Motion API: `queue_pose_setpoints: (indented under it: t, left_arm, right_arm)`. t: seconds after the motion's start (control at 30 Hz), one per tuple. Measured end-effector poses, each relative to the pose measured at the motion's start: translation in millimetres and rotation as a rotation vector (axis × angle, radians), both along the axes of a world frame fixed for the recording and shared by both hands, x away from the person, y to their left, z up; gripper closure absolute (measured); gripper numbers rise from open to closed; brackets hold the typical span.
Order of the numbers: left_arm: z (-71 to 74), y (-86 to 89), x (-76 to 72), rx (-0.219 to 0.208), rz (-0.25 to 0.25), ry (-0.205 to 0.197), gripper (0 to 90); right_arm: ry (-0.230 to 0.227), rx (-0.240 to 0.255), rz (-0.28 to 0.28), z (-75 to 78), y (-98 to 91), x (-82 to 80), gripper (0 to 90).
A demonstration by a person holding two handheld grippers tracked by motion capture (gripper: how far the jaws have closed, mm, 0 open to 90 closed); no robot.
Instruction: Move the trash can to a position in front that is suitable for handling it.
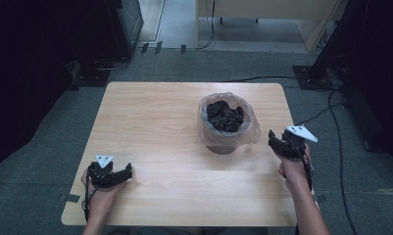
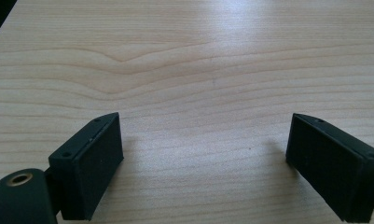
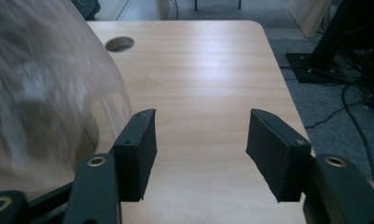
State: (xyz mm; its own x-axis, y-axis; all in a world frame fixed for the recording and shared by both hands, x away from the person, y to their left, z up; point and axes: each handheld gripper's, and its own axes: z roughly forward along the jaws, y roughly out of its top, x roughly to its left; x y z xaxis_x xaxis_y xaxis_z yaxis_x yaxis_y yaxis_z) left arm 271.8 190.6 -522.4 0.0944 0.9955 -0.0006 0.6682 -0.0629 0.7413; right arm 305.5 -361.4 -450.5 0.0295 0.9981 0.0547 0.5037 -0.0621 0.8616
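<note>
A small round bin lined with a clear plastic bag stands right of the table's middle, with crumpled black material inside. My left gripper rests low over the front left of the wooden table; its jaws are open over bare wood. My right gripper hovers just right of the bin, near the table's right edge. Its jaws are open with nothing between them, and the bag's side bulges just past the left jaw.
A round cable hole lies in the table near its far edge. Cables and dark equipment stands sit on the grey floor to the right and behind. A pale desk stands beyond the table.
</note>
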Motion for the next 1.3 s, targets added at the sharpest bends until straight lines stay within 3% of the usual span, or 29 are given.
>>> queue_pose_setpoints:
  t: [0.2, 0.3, 0.4, 0.47, 0.57, 0.77, 0.87, 0.9, 1.1, 1.27, 1.3]
  left_arm:
    - [0.1, -0.4, 0.8, 0.001, -0.002, 0.001, 10.2]
    - [0.2, -0.7, 1.2, 0.003, -0.001, 0.001, 10.2]
    - [0.1, -0.8, 1.2, 0.002, -0.001, 0.001, 10.3]
    - [0.1, -0.7, 1.2, 0.002, 0.0, 0.0, 10.3]
    - [0.1, -0.7, 1.2, 0.001, -0.001, 0.0, 10.3]
    - [0.1, -0.7, 1.3, 0.001, -0.001, 0.0, 10.3]
    - [0.1, -0.7, 1.6, 0.001, -0.001, -0.001, 10.3]
    - [0.1, -0.7, 1.7, 0.001, -0.001, -0.001, 10.3]
    - [0.5, 0.7, 2.1, -0.005, 0.004, -0.006, 12.5]
    - [2.4, 4.1, 5.0, -0.056, 0.034, -0.024, 18.7]
    - [4.0, 3.8, 7.3, -0.088, 0.039, -0.025, 23.1]
  right_arm:
    - [-0.029, 0.009, 0.0, 17.4, 7.2, 39.8, 56.8]
    - [-0.038, 0.02, -0.002, 22.2, 6.8, 51.2, 61.7]
    - [-0.045, 0.039, 0.023, 27.5, 9.7, 74.9, 67.1]
    - [-0.045, 0.049, 0.027, 27.8, 10.4, 78.7, 68.8]
    - [-0.045, 0.078, 0.055, 26.2, 17.7, 98.6, 75.3]
    - [-0.036, 0.062, 0.126, 19.9, 34.0, 121.3, 78.8]
    - [-0.041, 0.086, 0.145, 18.2, 37.1, 123.5, 79.3]
    - [-0.057, 0.112, 0.183, 16.8, 41.0, 124.5, 79.6]
    - [-0.058, 0.144, 0.21, 16.1, 45.4, 124.7, 81.8]
    - [-0.051, 0.175, 0.237, 15.3, 49.0, 122.5, 81.8]
    - [-0.053, 0.191, 0.248, 14.3, 52.7, 121.1, 81.8]
